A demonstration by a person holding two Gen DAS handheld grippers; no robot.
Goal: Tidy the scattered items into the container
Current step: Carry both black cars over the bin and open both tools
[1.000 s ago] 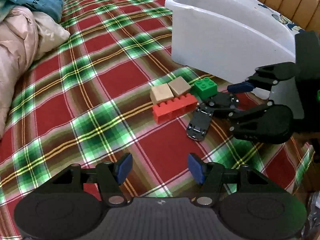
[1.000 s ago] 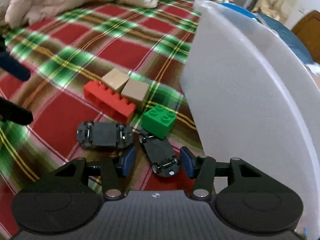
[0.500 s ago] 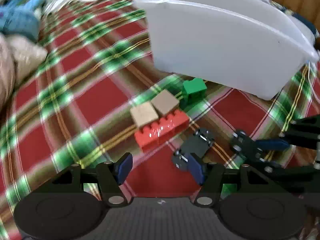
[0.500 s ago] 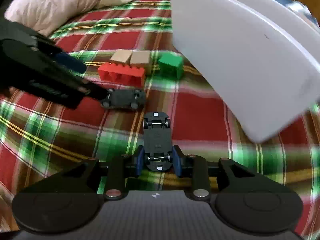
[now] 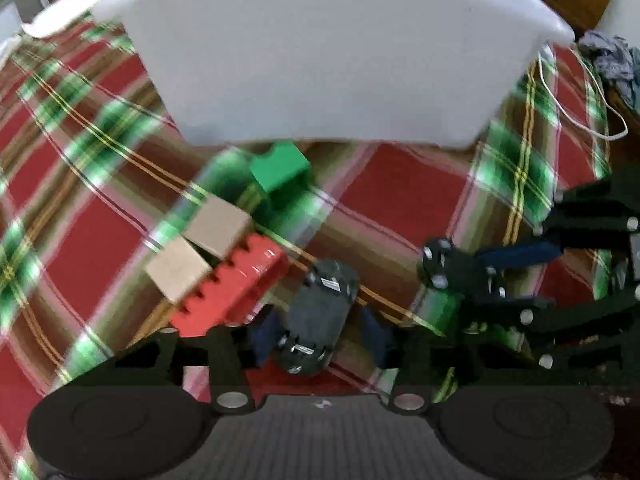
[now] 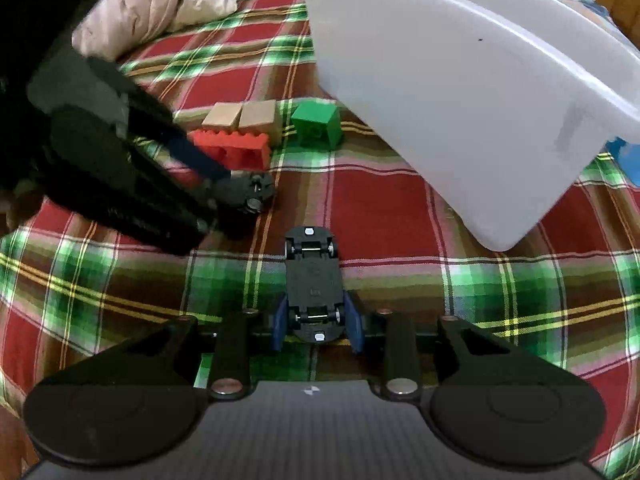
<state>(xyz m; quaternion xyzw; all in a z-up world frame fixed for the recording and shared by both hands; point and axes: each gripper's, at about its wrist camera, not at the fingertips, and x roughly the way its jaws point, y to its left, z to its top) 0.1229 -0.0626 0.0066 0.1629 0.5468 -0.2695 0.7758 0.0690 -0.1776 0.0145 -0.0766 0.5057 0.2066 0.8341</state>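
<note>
1. Left wrist view: the left gripper (image 5: 316, 338) has its blue fingers (image 5: 264, 336) set either side of a dark toy car (image 5: 320, 316) lying on the plaid bedspread (image 5: 400, 184) — a small gap shows on the right side, so the fingers are not yet closed on it.
2. Just beyond the car lie a red brick (image 5: 236, 288), two tan blocks (image 5: 200, 248) touching it, and a green brick (image 5: 282, 172) close to the wall of the white container (image 5: 320, 60). A white cord (image 5: 580, 96) trails on the bedspread at the right.
3. In the same view the right gripper (image 5: 476, 268) enters from the right, holding a second toy car (image 5: 456, 272) by its rear end.
4. Right wrist view: the right gripper (image 6: 318, 322) is clamped on the upturned toy car (image 6: 314, 276), wheels up, fingers (image 6: 280, 320) pressed on both sides — held above the bedspread (image 6: 400, 208).
5. The left gripper (image 6: 216, 188) reaches in from the left around the other car (image 6: 252, 192). Red brick (image 6: 236, 148), tan blocks (image 6: 240, 118) and green brick (image 6: 318, 122) sit beside the container (image 6: 460, 100); a pink quilt (image 6: 160, 4) lies behind.
</note>
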